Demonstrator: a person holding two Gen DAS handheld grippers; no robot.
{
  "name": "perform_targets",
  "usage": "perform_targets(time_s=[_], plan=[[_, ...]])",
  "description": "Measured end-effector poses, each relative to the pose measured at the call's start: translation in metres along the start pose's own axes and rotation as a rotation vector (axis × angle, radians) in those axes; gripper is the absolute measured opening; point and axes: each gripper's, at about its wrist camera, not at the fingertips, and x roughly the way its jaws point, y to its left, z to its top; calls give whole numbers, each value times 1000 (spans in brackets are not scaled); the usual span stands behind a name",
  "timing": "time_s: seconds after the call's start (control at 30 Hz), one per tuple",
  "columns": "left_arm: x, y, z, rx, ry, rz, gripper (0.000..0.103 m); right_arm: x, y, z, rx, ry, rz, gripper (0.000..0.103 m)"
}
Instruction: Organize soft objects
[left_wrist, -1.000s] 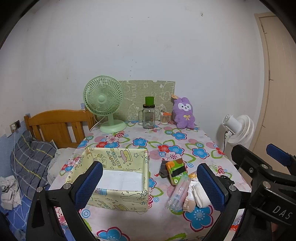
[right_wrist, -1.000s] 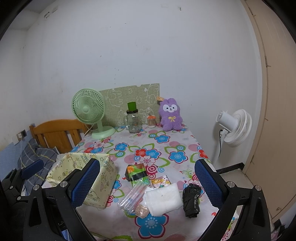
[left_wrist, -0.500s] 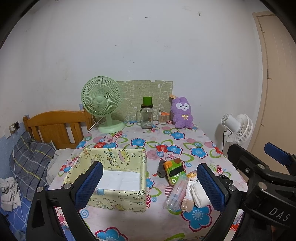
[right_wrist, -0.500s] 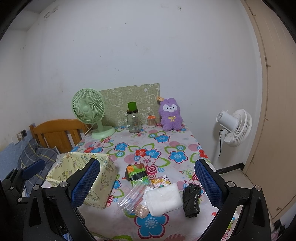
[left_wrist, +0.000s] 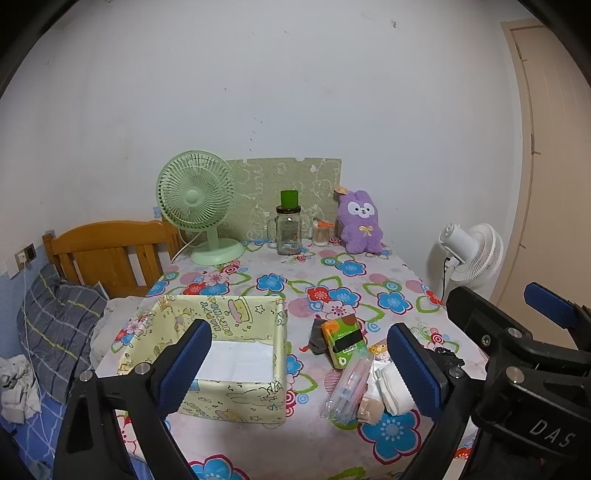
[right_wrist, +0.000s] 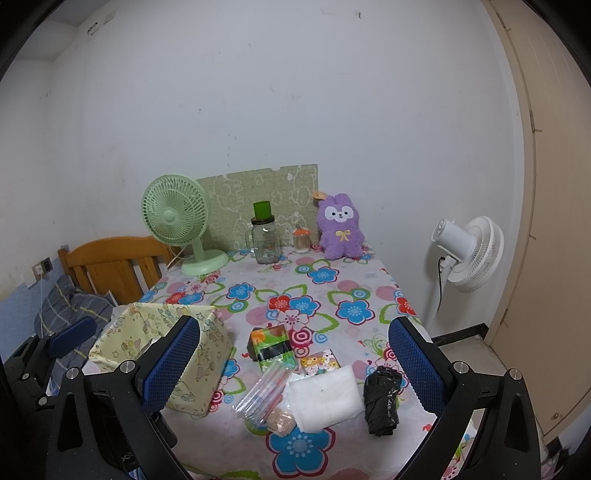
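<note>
A yellow-green cartoon fabric box stands open on the floral table's near left. To its right lie a green-orange pack, a clear packet of sticks, a folded white cloth, a small cartoon tissue pack and a rolled black bag. My left gripper hovers before the box and the pile, its jaws closing a little with nothing pressed between them. My right gripper hangs open over the pile, touching nothing.
At the table's far end stand a green desk fan, a glass jar with a green lid, a small jar and a purple plush rabbit. A wooden headboard and bedding lie to the left. A white floor fan stands to the right.
The left gripper's pads have drawn in slightly. The objects on the table and the right gripper have stayed where they were.
</note>
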Motion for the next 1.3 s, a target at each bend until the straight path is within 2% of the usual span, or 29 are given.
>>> perform_targets(time_s=[0.17,0.33,0.6,1.0,1.3], plan=[[9,-4,-1,3,13,-2,93,9,-3,0,-1,10,10,98],[21,-9,-3,5,27,-13,90,21,-10,-2,2,23,-3,98],[49,-29,-17,37,68,-73,89,43,-24,-15,10,49,-6,97],[89,-60,-39,86,159,-145,86,89,-52,-43,53,163,-42,89],[117,-71,-57,101,232,-124,84,113,-66,-60,91,231,-58,84]])
